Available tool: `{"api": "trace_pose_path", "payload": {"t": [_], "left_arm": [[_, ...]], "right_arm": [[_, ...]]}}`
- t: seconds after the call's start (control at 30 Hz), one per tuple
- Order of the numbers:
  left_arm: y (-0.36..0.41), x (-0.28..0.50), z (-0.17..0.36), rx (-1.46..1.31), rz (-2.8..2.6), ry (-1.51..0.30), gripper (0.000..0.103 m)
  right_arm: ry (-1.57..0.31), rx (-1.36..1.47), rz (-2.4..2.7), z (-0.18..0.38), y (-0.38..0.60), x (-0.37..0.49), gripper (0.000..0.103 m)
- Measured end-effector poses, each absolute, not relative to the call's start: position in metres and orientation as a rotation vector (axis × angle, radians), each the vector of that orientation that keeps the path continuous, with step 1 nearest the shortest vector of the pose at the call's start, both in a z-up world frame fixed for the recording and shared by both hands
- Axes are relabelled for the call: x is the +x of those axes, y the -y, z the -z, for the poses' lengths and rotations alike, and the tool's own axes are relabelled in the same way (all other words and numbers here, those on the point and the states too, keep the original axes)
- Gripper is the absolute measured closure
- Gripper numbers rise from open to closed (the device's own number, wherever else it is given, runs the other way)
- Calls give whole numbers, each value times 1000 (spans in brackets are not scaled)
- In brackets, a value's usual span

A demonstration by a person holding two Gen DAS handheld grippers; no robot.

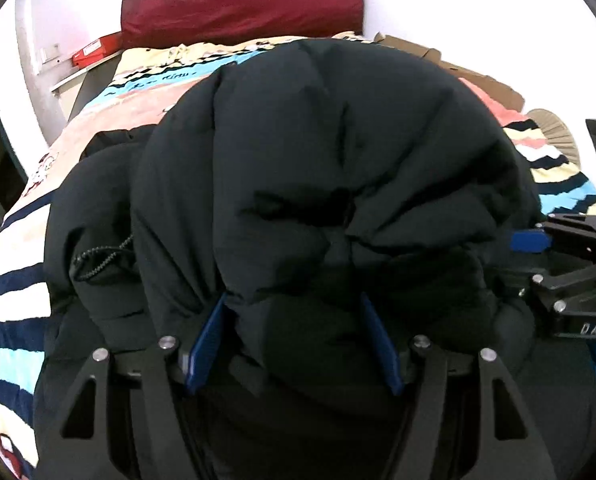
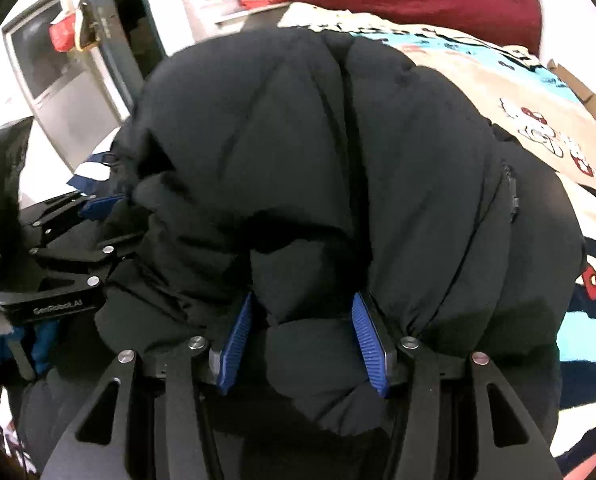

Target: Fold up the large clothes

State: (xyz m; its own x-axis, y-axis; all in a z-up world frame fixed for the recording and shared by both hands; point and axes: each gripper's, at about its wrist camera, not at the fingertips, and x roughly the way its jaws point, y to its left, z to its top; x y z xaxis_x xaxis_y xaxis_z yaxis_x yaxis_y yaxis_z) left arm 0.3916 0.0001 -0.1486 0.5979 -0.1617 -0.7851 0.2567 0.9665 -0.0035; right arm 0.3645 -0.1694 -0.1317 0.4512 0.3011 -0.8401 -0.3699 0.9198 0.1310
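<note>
I have both grippers buried in a black puffer jacket (image 1: 318, 152) that lies bunched up on the bed, on a striped cartoon-print bedspread (image 1: 14, 280). My left gripper (image 1: 294, 344) has its jaws pinching a thick fold of the padded fabric; the blue pads (image 1: 208, 340) press into it from either side, with cloth bulging out between and over them. My right gripper (image 2: 304, 344) does the same a little farther along the same hem, its jaws squeezing a rounded roll of the jacket between their ribbed blue pads (image 2: 236, 344).

In the left wrist view the right gripper shows at the frame's right edge, just beside the jacket, its blue pad touching the fabric. An elastic drawcord (image 1: 98, 258) loops out of the jacket to the left of my left gripper.

Beyond the jacket, a dark red pillow (image 1: 242, 8) stands against the white wall at the head of the bed. Flattened cardboard (image 1: 478, 76) lies along the bed's far right side.
</note>
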Motion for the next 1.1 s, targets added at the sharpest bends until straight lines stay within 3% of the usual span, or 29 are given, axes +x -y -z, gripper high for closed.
{"api": "trace_pose_path", "payload": {"t": [0.3,0.57,0.8,1.1], "left_arm": [[-1,326,97,135,135,-812,39],[-27,252,60,96,123,-804,39],[-94,197,75,-30,103,-887,38],[-184,159,127,-284,6,-987,38]], "right_arm": [[-954,-43,-373,87,180,310,52],[-903,2,-329,48,216,221,31],[-954,70,-193,57,286,156,25],[-1122,247,-164,108,325,139,22]]}}
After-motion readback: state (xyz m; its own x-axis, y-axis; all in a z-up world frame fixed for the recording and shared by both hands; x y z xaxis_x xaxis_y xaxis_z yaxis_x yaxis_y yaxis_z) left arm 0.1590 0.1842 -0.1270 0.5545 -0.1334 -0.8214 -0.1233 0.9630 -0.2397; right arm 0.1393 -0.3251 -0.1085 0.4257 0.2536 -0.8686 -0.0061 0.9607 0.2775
